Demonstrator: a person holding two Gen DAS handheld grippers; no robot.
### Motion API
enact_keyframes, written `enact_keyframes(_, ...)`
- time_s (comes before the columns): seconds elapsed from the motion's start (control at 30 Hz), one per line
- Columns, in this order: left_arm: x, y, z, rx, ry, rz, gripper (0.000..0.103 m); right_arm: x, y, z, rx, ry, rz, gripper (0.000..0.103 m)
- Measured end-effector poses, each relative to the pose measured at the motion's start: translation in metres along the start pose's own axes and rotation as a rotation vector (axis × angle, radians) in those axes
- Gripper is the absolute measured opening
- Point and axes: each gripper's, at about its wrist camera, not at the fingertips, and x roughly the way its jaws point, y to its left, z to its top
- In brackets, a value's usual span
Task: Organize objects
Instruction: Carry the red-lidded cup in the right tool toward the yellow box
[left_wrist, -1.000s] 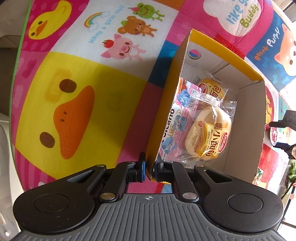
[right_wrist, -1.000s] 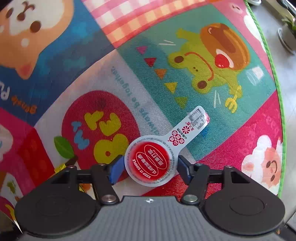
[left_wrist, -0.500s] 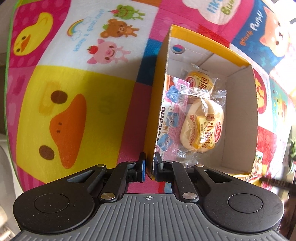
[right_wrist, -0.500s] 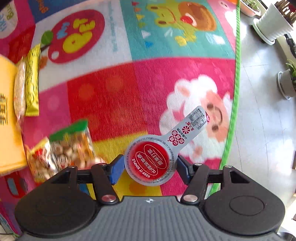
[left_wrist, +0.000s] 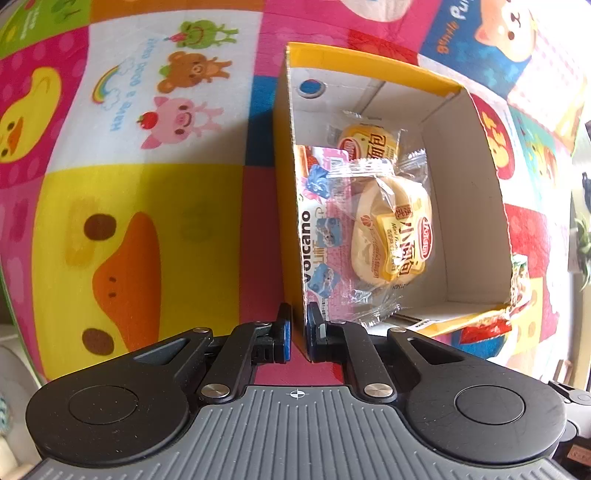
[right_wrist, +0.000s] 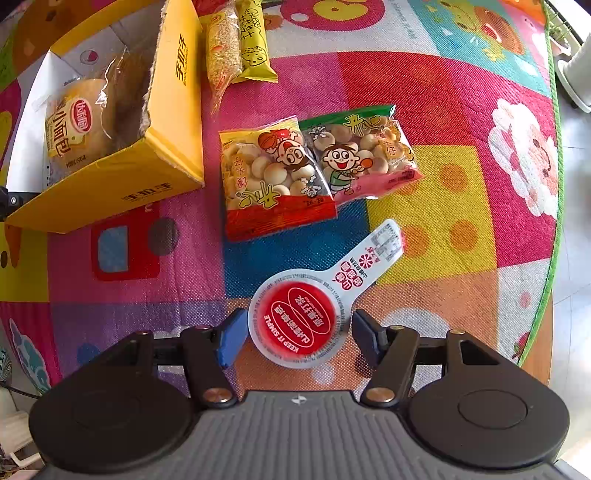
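Note:
A yellow cardboard box stands open on the cartoon play mat. My left gripper is shut on the box's near left wall. Inside lie wrapped bread buns on a pink snack pack. The box also shows in the right wrist view, at upper left. My right gripper is shut on a small round cup with a red lid and a white tab, held above the mat.
Two bags of round biscuits lie on the mat right of the box. Two long snack bars lie beyond them. The mat's green edge and bare floor are at the right.
My right gripper has swung left with the cup, from the mat's right edge toward the box and biscuit bags. My left gripper still holds the box wall; its view shifted slightly.

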Motion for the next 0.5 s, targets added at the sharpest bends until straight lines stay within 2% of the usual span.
enact_keyframes(0.13,0.001,-0.002,-0.001,0.026,0.011,-0.004,0.011,-0.005,-0.005,-0.027,0.034,-0.007,-0.045,0.070)
enact_keyframes(0.3,0.002,0.000,0.001,0.032,0.018,-0.017,0.011,-0.018,-0.054,-0.054,0.130,-0.017,-0.101,0.071)
enact_keyframes(0.33,0.002,0.000,0.001,0.031,0.020,-0.018,0.011,-0.022,-0.062,-0.051,0.148,-0.018,-0.110,0.071)
enact_keyframes(0.5,0.003,0.006,0.000,0.021,0.018,-0.040,0.011,-0.044,-0.088,-0.049,0.261,-0.039,-0.056,0.071)
